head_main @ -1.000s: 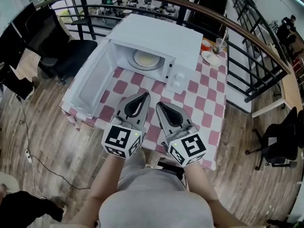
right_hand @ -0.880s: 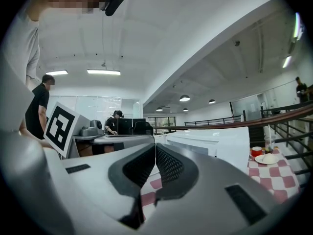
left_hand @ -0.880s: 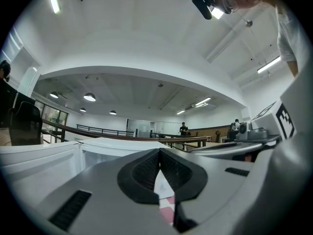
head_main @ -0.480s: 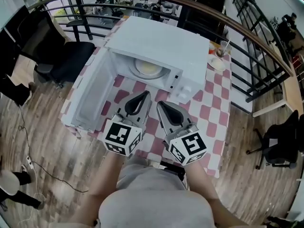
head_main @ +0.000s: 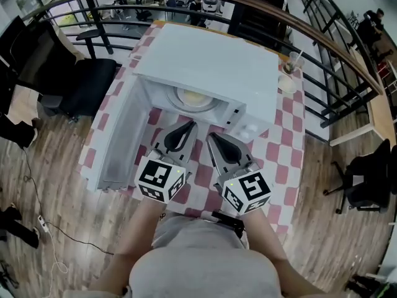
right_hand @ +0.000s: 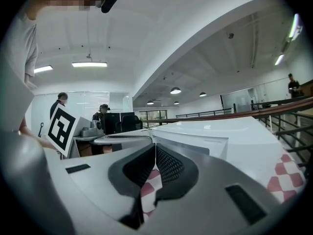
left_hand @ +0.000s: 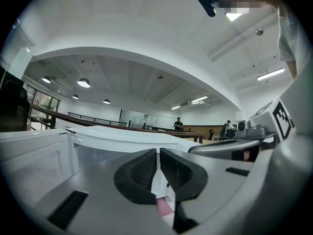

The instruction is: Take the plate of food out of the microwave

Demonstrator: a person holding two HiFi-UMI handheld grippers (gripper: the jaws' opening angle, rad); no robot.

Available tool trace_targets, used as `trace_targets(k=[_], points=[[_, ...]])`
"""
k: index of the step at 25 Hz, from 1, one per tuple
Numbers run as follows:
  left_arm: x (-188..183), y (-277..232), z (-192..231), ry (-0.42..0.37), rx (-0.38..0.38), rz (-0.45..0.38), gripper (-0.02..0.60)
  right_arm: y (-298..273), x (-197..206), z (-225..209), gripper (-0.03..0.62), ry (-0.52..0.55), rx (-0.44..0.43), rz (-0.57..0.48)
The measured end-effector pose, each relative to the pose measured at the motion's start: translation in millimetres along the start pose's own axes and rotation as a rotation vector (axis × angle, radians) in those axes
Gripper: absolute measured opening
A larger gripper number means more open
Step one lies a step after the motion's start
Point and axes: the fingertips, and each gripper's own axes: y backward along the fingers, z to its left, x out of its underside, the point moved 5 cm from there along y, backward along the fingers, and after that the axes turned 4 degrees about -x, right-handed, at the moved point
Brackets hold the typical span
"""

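1 plate (head_main: 193, 98) flat in m/wave (head_main: 211, 58)

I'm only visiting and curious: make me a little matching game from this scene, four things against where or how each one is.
Things:
1 microwave door
2 plate of food
3 left tongs
4 glass with straw

Place or state:
a shut, nothing between them
b at the far right corner of the table
c swung open
d inside the microwave

Pairs: 1-c; 2-d; 3-a; 4-b

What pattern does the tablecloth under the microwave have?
The tablecloth has pink and white checks. It shows best in the head view.
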Motion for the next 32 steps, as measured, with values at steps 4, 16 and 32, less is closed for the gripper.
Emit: trace_targets(k=[4,16,32], points=[[8.0,-6.8,12.2,0.014,0.007,0.056,0.166,-10.5,0.9,-1.8,0.026,-0.004,0.011,0.007],[30.4,-15.4,36.5,0.25,-0.046,0.079,0.261,-13.1,7.1,-8.5,0.026,-0.018,0.0,0.035],[71.6,-52.4,55.5,0.54,-0.046,0.114,0.247,-30.6,23.0,-27.8,0.026,-0.047,-0.002,0.071]])
